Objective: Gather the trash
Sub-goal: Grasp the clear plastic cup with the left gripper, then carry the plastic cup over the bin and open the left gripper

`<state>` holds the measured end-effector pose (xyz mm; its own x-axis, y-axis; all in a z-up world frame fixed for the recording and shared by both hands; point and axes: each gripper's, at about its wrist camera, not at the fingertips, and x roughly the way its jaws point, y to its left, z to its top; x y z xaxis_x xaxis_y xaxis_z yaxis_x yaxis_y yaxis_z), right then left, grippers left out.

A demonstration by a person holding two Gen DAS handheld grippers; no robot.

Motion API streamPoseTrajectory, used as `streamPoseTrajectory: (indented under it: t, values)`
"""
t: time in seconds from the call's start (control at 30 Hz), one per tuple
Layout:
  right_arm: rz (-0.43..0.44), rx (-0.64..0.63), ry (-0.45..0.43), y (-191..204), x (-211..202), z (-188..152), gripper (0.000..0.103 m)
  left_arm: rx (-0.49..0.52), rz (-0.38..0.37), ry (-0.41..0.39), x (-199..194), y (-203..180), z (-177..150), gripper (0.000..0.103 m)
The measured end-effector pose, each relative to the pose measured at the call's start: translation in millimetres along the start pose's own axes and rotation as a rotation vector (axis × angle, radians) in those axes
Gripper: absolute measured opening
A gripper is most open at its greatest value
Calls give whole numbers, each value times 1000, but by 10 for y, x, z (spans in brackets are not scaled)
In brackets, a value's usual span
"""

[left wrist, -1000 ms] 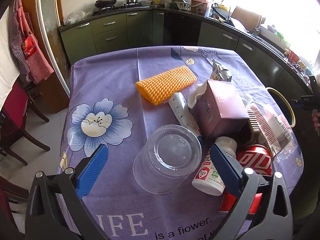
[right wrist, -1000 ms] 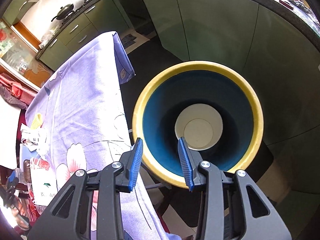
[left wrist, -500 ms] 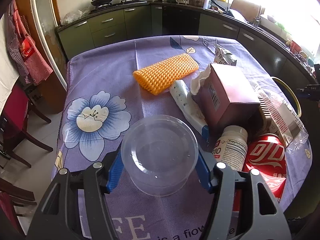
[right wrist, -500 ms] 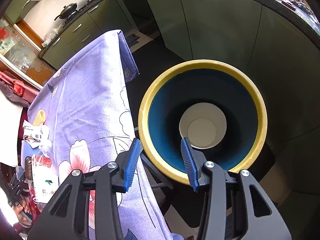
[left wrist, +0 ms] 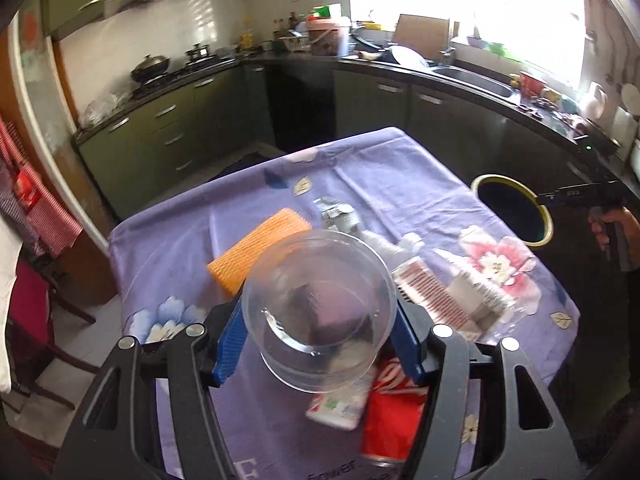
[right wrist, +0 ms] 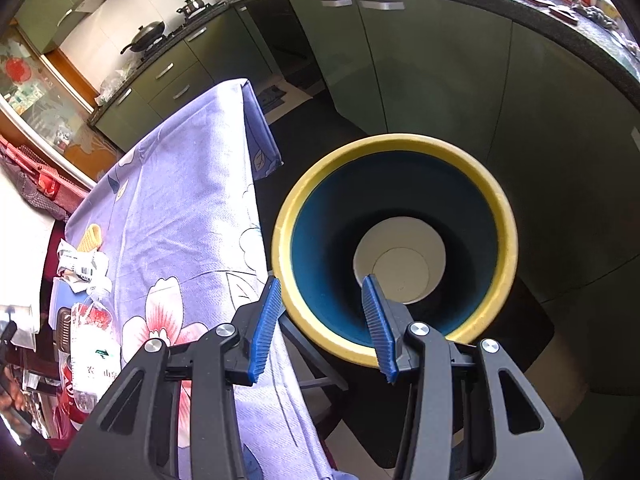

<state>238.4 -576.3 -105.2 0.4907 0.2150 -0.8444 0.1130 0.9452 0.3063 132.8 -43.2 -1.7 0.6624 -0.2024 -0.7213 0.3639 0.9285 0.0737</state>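
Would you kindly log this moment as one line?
left gripper: shut on clear plastic tub, lifted | right gripper: open over yellow-rimmed bin

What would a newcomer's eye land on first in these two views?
The clear plastic tub clamped in the left gripper fills the foreground, above the purple flowered tablecloth strewn with trash. In the right wrist view, the yellow-rimmed blue bin gapes beside the table, the right gripper straddling its near rim.
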Motion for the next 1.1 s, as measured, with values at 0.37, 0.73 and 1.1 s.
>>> streamPoseTrajectory:
  t: [0.37,0.73,1.1]
  values:
    - [-65,18,-103,-537,-605,-376,43,285,-362,75,1007,-1984,1102,60]
    - [-67,69,-123,-914,-785,-576,43,307,-469,184,2248,-3283,1672,61]
    - [-53,75,-98,-954,-689,-644,46,236,-463,115,1916,-2964,1795,75]
